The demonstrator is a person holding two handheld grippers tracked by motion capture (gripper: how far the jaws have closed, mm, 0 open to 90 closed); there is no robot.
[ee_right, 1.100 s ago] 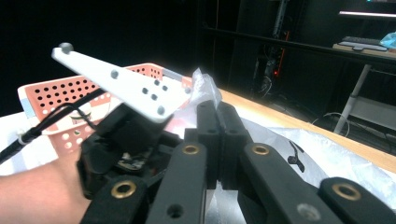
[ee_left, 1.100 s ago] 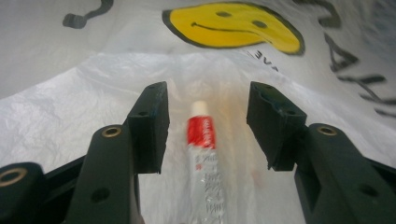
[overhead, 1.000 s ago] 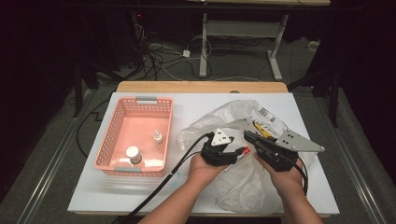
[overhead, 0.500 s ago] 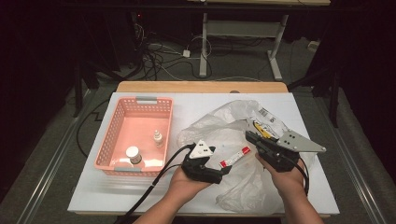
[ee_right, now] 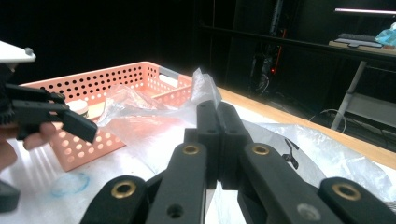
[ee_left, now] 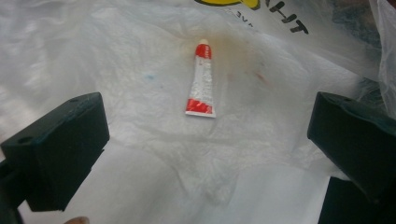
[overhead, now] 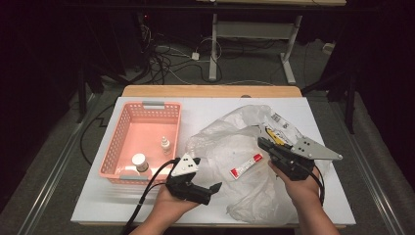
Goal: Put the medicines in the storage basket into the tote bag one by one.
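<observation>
A red and white tube [overhead: 246, 166] [ee_left: 201, 79] lies flat on a crumpled clear plastic bag [overhead: 230, 142] [ee_left: 116, 56] in the middle of the table. My left gripper [overhead: 213, 188] [ee_left: 210, 140] hovers to the left of the tube. Its jaws have just been opening and now stand wide apart, with nothing between them. My right gripper [overhead: 263, 144] [ee_right: 217, 112] is at the bag's right side, pointing up and to the left. It is shut, with a fold of the bag rising at its tips.
A pink perforated basket [overhead: 122, 142] [ee_right: 116, 79] stands at the left, holding a small dropper bottle [overhead: 166, 144] and a white-capped jar [overhead: 139, 160]. A printed label [overhead: 279, 122] shows through the bag's far right. White table top lies bare along the front edge [overhead: 122, 210].
My left gripper has let go of the tube, opened wide and drawn back to the left and toward the near edge. The tube now lies on the bag. The right gripper has stayed put.
</observation>
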